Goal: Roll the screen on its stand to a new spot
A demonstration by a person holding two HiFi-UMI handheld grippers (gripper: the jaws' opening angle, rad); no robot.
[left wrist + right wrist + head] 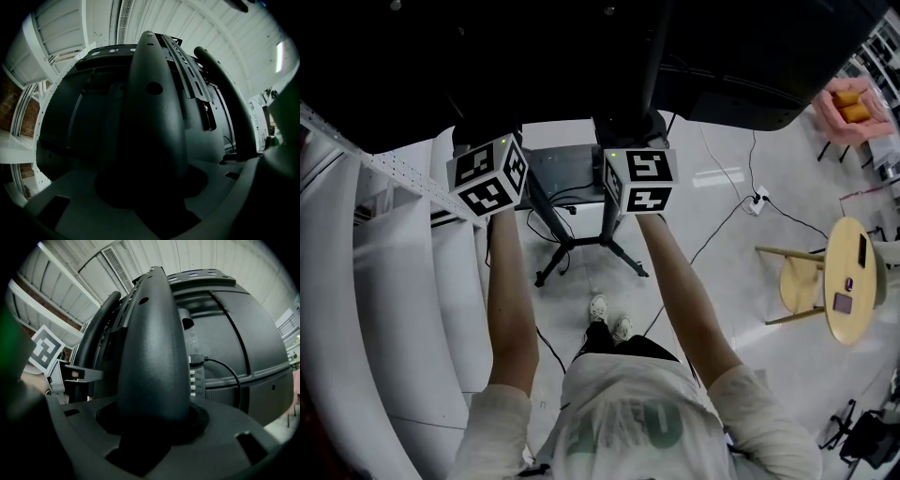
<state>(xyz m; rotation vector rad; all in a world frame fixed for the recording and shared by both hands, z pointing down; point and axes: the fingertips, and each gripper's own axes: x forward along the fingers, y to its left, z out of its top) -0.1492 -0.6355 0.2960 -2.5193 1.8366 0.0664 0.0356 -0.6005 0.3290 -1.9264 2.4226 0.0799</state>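
The big black screen (534,66) fills the top of the head view, its back towards me, on a black stand with splayed legs (581,246). Both arms reach level to it. Only the marker cube (487,174) of the left gripper shows there. In the left gripper view my left gripper (150,187) is shut around an upright black mounting bar (152,108) on the screen's back. The right gripper's cube (639,180) sits beside it. My right gripper (152,427) is shut around the neighbouring upright bar (152,343). A black cable (229,369) plugs in just right of that bar.
A white curved ribbed structure (394,281) runs close along the left. On the floor at the right lie a power strip with cords (757,200); a round wooden table (851,281), a stool (797,281) and a pink chair (848,108) stand there. My feet (609,319) are behind the stand's legs.
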